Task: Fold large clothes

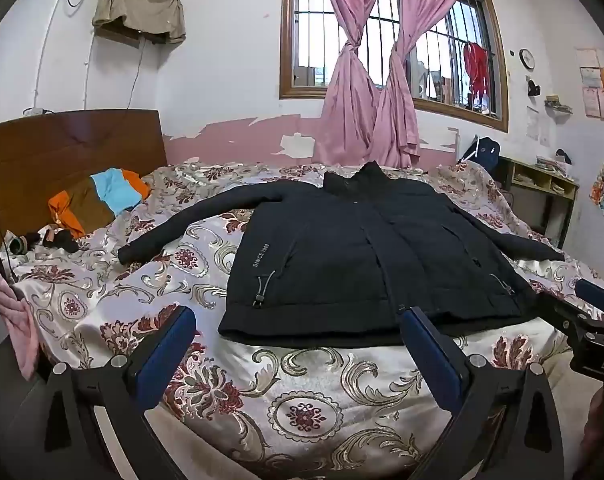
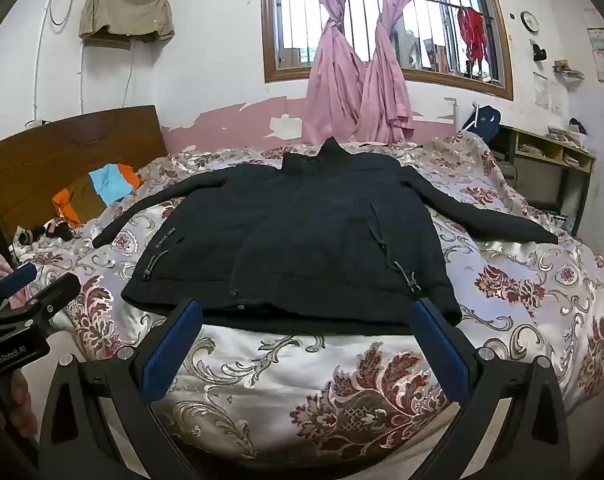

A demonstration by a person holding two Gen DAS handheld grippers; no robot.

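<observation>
Both claws hang spread wide and empty: left gripper (image 1: 297, 328), right gripper (image 2: 308, 320). Just ahead of their tips, a black jacket (image 2: 285, 236) lies flat, sleeves outstretched, on the floral bedspread (image 2: 302, 380).

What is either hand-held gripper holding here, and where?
Nothing. The left hand-held gripper and right hand-held gripper are both open, short of the jacket's hem.

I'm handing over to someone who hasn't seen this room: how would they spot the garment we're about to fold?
Find the bed with the floral red-and-silver cover under the barred window. Spread flat across its middle, collar toward the window and both sleeves out, lies the dark jacket. Unlike the crumpled orange, brown and blue garment by the headboard, it is plain, with "SINCE" lettering beside one pocket.
</observation>
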